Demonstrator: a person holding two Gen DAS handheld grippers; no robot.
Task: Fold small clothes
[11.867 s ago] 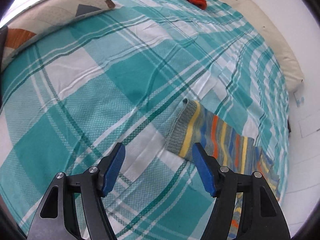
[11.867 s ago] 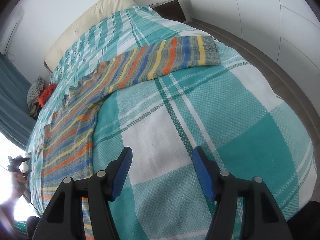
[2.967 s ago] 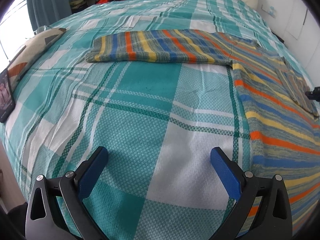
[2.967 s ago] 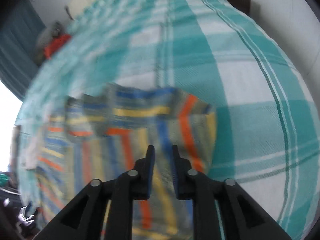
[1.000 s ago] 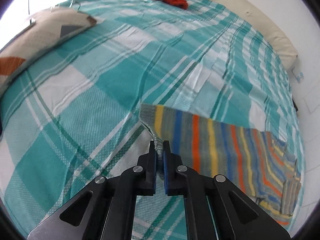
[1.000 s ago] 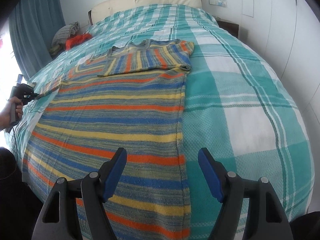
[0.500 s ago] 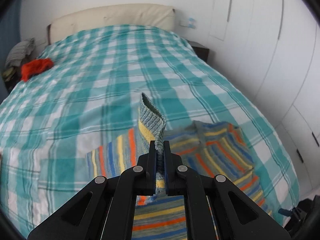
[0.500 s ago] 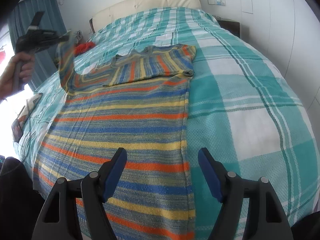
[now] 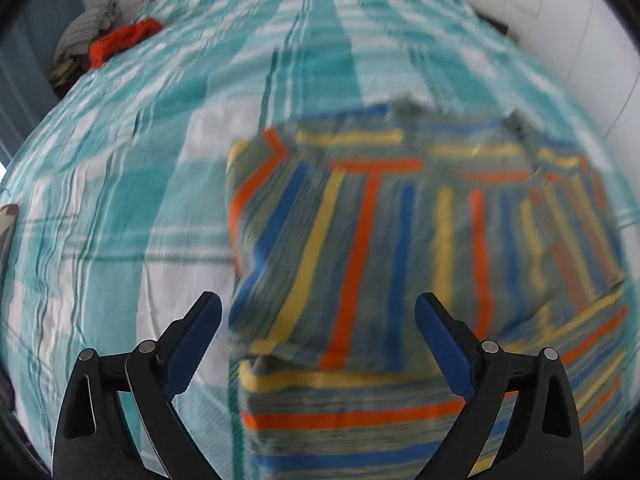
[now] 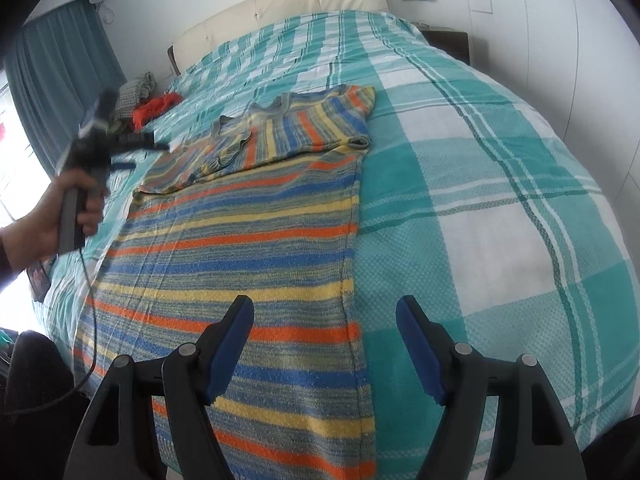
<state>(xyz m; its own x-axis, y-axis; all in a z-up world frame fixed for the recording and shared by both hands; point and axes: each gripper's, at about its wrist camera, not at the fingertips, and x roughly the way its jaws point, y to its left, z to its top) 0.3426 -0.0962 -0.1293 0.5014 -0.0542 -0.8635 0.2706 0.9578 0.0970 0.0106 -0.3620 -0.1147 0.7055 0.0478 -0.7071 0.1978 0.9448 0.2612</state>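
A striped sweater [image 10: 240, 248] in grey, blue, orange and yellow lies flat on the bed, both sleeves [image 10: 308, 128] folded across its chest. In the left wrist view the folded sleeves [image 9: 420, 240] lie just ahead of my left gripper [image 9: 318, 332], which is open and empty above the sweater's left side. My right gripper [image 10: 324, 344] is open and empty above the sweater's lower right edge. The left gripper also shows in the right wrist view [image 10: 140, 152], held in a hand beside the left shoulder.
The bed has a teal and white plaid cover [image 10: 480, 184] and a cream headboard [image 10: 280, 12]. A red garment [image 9: 120, 40] and other clothes lie at the far left corner. A dark nightstand [image 10: 448, 40] and white wardrobe doors stand on the right.
My left gripper carried the left sleeve over the chest, let it go and opened. The sleeve now lies folded on the sweater. My right gripper stayed open and barely moved.
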